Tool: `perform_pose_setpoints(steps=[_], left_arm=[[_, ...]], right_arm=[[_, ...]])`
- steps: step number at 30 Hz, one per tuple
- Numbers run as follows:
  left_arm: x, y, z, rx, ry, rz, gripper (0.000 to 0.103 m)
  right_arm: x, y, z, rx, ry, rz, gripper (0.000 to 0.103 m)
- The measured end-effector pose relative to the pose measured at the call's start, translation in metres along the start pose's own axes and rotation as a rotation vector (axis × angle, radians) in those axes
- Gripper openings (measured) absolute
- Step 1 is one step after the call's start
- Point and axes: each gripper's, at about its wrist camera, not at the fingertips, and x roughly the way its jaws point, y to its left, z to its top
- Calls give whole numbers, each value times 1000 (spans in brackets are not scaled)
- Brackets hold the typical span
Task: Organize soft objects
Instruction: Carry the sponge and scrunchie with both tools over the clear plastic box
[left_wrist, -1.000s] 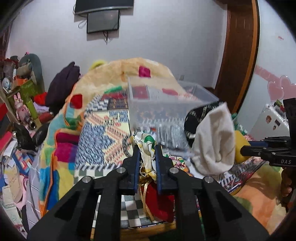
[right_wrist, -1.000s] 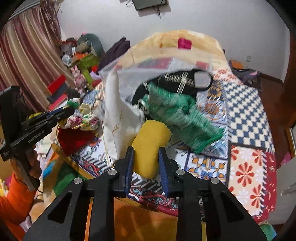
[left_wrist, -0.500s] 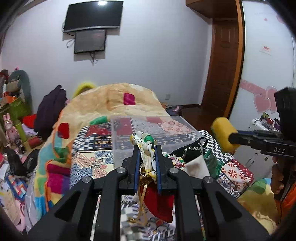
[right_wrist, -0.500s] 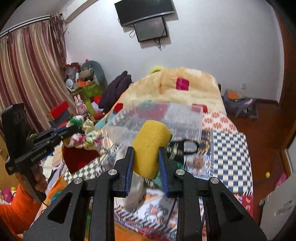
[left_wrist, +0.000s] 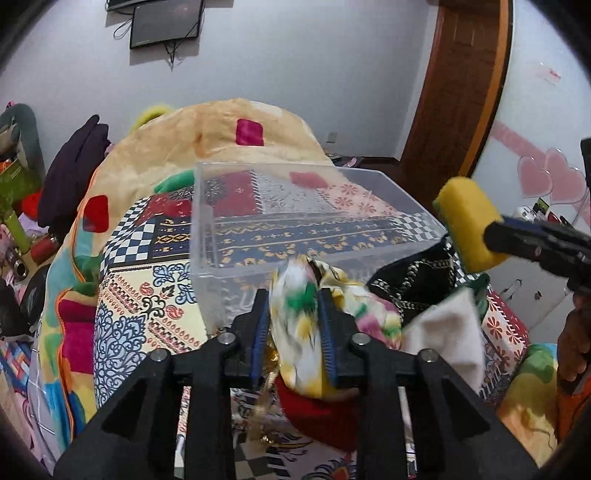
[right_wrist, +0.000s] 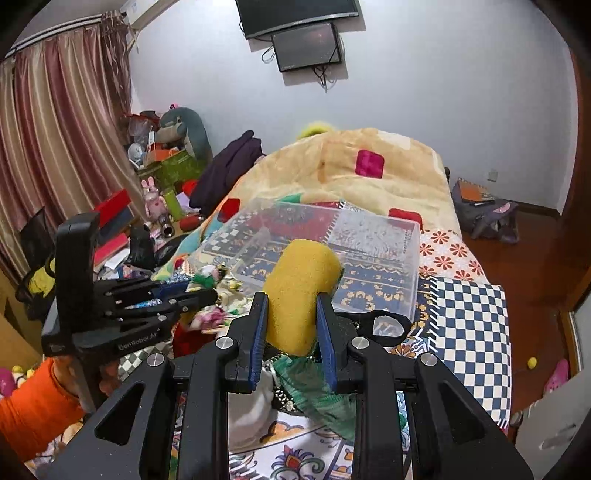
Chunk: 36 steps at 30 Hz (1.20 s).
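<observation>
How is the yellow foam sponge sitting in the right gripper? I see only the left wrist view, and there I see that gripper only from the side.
Observer: In the right wrist view the yellow foam sponge stands upright in the right gripper, and both blue pads press on its lower half.
Operator: What lies under that gripper?
Observer: A green knitted cloth lies below it on the patterned bedspread.

The clear bin (left_wrist: 295, 206) stands open-topped and empty on the bed (right_wrist: 469, 314), its near wall fronted by heaped cloths (left_wrist: 417, 291), bare quilt on both sides.
</observation>
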Motion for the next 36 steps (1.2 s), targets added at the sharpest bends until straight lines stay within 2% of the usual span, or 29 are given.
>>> perform_pose_setpoints(steps=[3,5,6,7,11,17,25,29,34,36], left_arm=[[0,4,2,-4,2,-13,25],[0,1,2,19,12,-17,17],[0,-1,1,34,16,-12,9],[0,-2,3,40,18,-7,7],[-12,-3,10,44,-25,-4,6],[-32,-3,42,50,-118,20,5],[-10,5,77,32,-160,99,5],[16,10,84,29,-119,134,5],[57,12,81,41,20,163,5],[70,13,77,40,80,145,5]], right_arm=[[7,0,-1,-2,19,-1,24],[11,-1,-2,-3,30,-3,24],[11,-1,-2,-4,33,-4,24],[12,-1,-1,-4,36,-7,24],[14,-4,7,-4,34,-13,24],[18,-8,28,-13,10,-31,24],[46,-18,52,-18,49,-68,24],[65,-28,56,-17,103,-79,25],[93,-36,52,-28,213,-84,25],[103,-37,49,-48,254,-93,25]])
